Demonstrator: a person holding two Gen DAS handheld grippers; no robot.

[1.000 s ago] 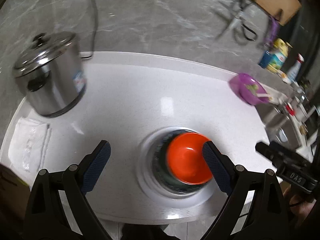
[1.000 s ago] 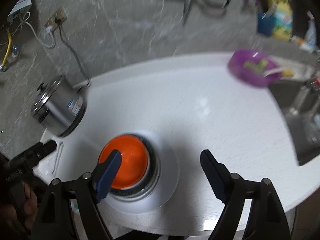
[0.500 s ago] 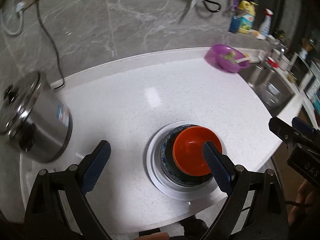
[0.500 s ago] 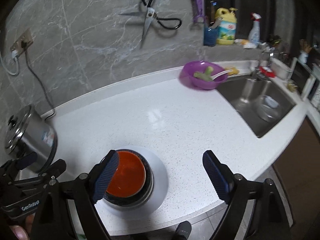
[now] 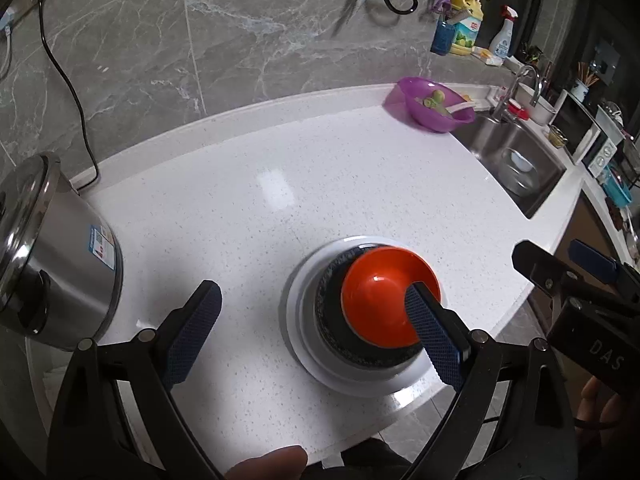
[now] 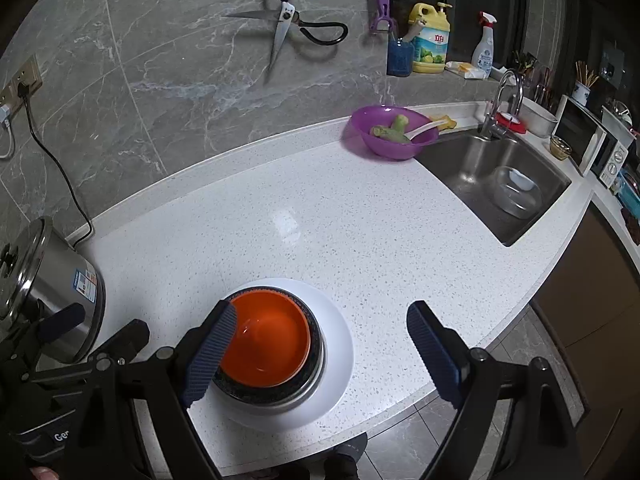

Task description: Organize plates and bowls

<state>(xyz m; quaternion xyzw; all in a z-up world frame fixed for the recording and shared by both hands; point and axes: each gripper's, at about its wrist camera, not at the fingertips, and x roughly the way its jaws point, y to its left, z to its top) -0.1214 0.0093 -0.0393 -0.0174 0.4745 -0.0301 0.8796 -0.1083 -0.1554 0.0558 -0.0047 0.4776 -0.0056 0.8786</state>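
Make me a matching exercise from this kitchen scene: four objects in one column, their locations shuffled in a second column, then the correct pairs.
Objects:
1. small orange bowl
2. translucent purple plastic bowl
3. shiny steel lidded pot
4. black-handled scissors

Places:
A. hanging on the grey marble wall
B. at the countertop's left end
C. nested in a dark bowl on a white plate
D. beside the steel sink

Pairs: 1-C, 2-D, 3-B, 4-A

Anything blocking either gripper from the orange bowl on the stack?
Nothing visible does. The orange bowl sits on top, nested in the dark bowl on the white plate. Left gripper and right gripper are both open above it; the pot stands off to the side.
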